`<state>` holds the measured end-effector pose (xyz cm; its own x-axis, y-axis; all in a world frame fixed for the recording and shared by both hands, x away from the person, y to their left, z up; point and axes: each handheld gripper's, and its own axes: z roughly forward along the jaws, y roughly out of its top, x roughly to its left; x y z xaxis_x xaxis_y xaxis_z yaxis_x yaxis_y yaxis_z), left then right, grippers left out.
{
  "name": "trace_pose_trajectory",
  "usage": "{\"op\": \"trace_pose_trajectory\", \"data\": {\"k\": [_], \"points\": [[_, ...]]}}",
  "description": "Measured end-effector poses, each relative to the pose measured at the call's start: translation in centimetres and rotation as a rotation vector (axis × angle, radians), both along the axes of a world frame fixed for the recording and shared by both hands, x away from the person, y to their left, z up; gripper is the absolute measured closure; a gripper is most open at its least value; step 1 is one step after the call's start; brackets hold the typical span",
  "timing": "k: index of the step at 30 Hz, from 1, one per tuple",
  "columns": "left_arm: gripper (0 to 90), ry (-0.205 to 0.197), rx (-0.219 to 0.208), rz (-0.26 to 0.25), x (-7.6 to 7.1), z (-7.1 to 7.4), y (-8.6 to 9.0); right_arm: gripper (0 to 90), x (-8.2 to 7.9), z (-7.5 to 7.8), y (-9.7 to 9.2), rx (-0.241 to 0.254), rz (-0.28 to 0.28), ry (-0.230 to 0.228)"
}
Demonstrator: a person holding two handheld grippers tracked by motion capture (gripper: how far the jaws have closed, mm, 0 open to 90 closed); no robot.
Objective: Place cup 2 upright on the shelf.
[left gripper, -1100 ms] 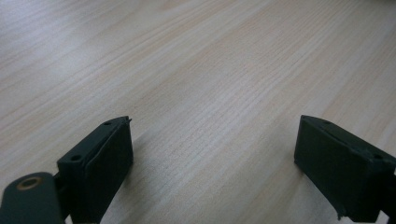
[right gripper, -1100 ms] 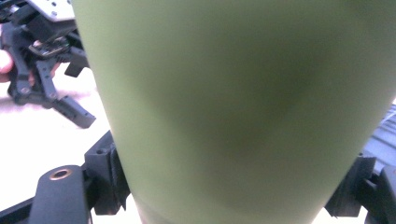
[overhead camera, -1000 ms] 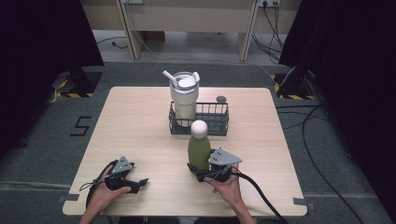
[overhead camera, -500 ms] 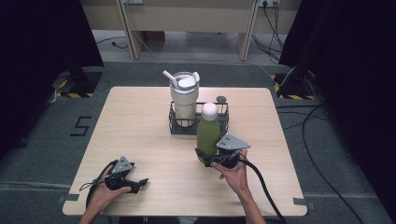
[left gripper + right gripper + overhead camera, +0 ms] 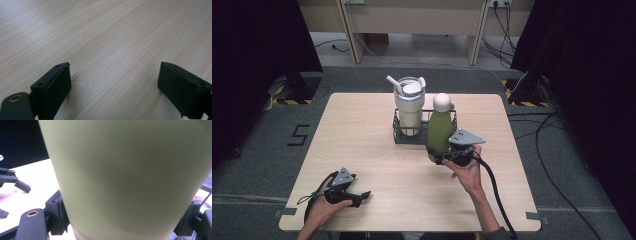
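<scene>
1. My right fingers (image 5: 435, 156) are clamped on the lower body of the green bottle (image 5: 440, 129), one on each side, as the right gripper view shows.
2. The bottle stands upright in my grip, lifted off the bench (image 5: 372, 130), just in front of the black wire basket (image 5: 398, 131).
3. A white tumbler (image 5: 409, 106) with a straw sits in the basket's left half.
4. My left fingers (image 5: 360, 196) stand wide apart with nothing between them, low over bare wood near the bench's front left corner.
</scene>
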<state>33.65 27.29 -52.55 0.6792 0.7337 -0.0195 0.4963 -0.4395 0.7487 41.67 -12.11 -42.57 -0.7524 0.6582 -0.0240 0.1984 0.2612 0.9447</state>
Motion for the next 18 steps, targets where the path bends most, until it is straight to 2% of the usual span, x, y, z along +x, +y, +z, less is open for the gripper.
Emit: {"op": "trace_pose_trajectory", "data": {"k": [6, 18], "points": [[10.9, 0.0, 0.0, -0.001, 0.0, 0.0, 0.0, 20.9, 1.2, 1.0, 0.0, 0.027, -0.007, 0.002], [10.9, 0.0, 0.001, -0.001, 0.0, 0.0, 0.0, 20.9, 3.7, 3.0, -0.6, 0.028, -0.057, -0.01]]}}
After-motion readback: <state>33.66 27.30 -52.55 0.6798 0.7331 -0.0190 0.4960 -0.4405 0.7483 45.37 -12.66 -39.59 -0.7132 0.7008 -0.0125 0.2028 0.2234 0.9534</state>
